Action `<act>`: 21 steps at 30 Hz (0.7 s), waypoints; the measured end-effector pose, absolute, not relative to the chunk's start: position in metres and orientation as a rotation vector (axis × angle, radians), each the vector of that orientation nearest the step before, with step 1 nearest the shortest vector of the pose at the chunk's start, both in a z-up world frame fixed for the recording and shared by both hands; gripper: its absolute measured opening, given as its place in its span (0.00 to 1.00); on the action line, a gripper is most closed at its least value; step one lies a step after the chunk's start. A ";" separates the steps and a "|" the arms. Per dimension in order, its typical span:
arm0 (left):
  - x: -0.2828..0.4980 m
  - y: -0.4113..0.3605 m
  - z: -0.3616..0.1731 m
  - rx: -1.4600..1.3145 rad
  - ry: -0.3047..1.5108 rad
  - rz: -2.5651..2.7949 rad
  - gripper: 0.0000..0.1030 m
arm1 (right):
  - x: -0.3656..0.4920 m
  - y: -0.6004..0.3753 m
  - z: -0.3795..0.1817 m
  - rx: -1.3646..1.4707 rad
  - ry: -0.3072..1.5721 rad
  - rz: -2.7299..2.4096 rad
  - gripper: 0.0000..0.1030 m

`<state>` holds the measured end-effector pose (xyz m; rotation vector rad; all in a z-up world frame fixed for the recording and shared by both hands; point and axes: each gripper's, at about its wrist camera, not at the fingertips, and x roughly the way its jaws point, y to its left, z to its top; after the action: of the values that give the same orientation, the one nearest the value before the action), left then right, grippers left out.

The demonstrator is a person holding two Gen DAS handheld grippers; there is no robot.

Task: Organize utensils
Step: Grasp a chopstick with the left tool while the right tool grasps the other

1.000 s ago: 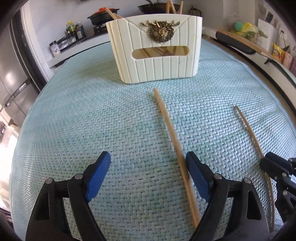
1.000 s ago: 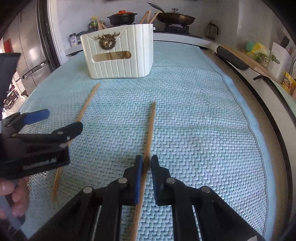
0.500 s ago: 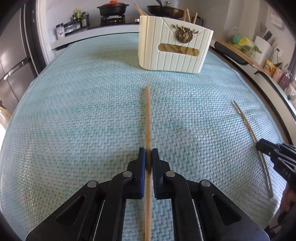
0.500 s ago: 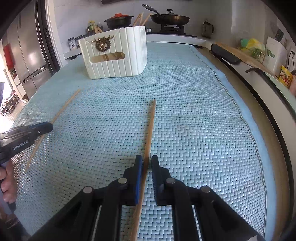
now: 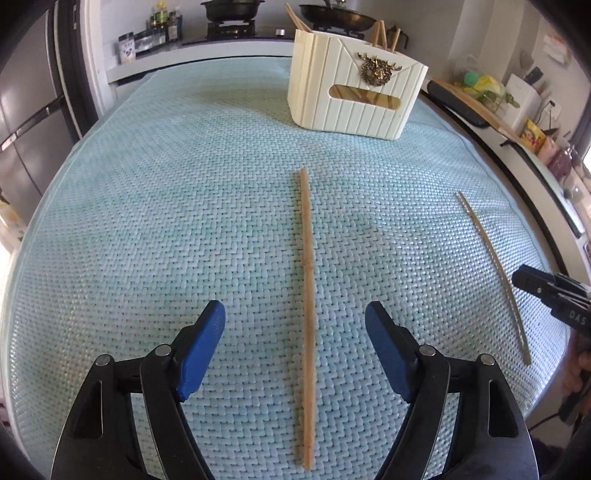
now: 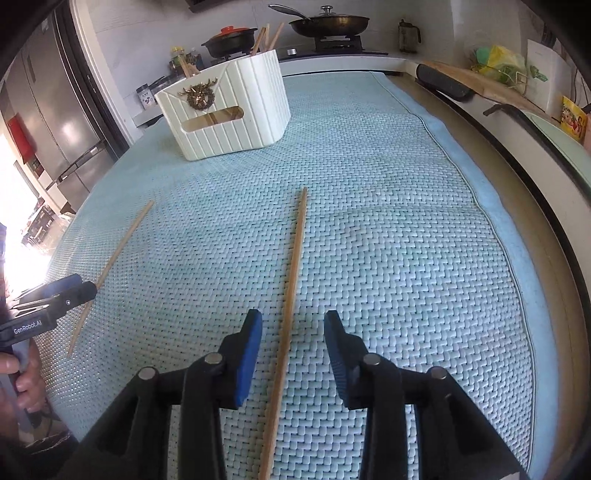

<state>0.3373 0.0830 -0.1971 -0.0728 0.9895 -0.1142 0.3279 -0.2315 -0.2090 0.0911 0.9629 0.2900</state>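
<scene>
Two wooden chopsticks lie on the pale green woven mat [image 5: 147, 221]. One chopstick [image 5: 307, 314] runs lengthwise between the blue pads of my left gripper [image 5: 295, 325], whose jaws are opening wide and do not touch it. The other chopstick [image 6: 290, 295] lies between the pads of my right gripper [image 6: 293, 332], whose jaws are opening too, with a gap on both sides. Each view also shows the other hand's chopstick [image 5: 491, 266] [image 6: 110, 266] off to the side. A cream ribbed utensil holder [image 5: 354, 92] [image 6: 225, 114] stands at the far end with several chopsticks in it.
A counter behind the mat carries pans [image 6: 328, 22], a dark pot [image 6: 229, 38] and jars [image 5: 162, 22]. A fridge [image 6: 55, 110] stands on the left. A cutting board [image 6: 480, 83] and packets line the right-hand counter. A person's hand [image 6: 22, 373] holds the left gripper's handle.
Both grippers were shut on their chopsticks half a second ago and have now let go. The left one had closed from wide open a second ago.
</scene>
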 end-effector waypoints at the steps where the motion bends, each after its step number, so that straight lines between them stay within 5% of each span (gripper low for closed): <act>1: 0.338 0.085 -0.196 -0.060 0.985 -0.105 0.79 | 0.327 -0.231 -0.208 0.091 0.966 0.292 0.34; 12: 0.363 0.084 -0.193 0.003 0.991 -0.086 0.78 | 0.337 -0.216 -0.201 0.030 0.972 0.306 0.34; 17: 0.390 0.077 -0.196 0.029 1.014 -0.128 0.71 | 0.360 -0.211 -0.205 -0.002 1.001 0.302 0.34; 21: 0.417 0.078 -0.205 0.027 1.066 -0.141 0.53 | 0.382 -0.202 -0.211 -0.042 1.031 0.309 0.34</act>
<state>0.4173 0.0776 -0.2054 0.0266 1.0657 -0.1408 0.3823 -0.2015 -0.2114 -0.0421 1.0311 0.3086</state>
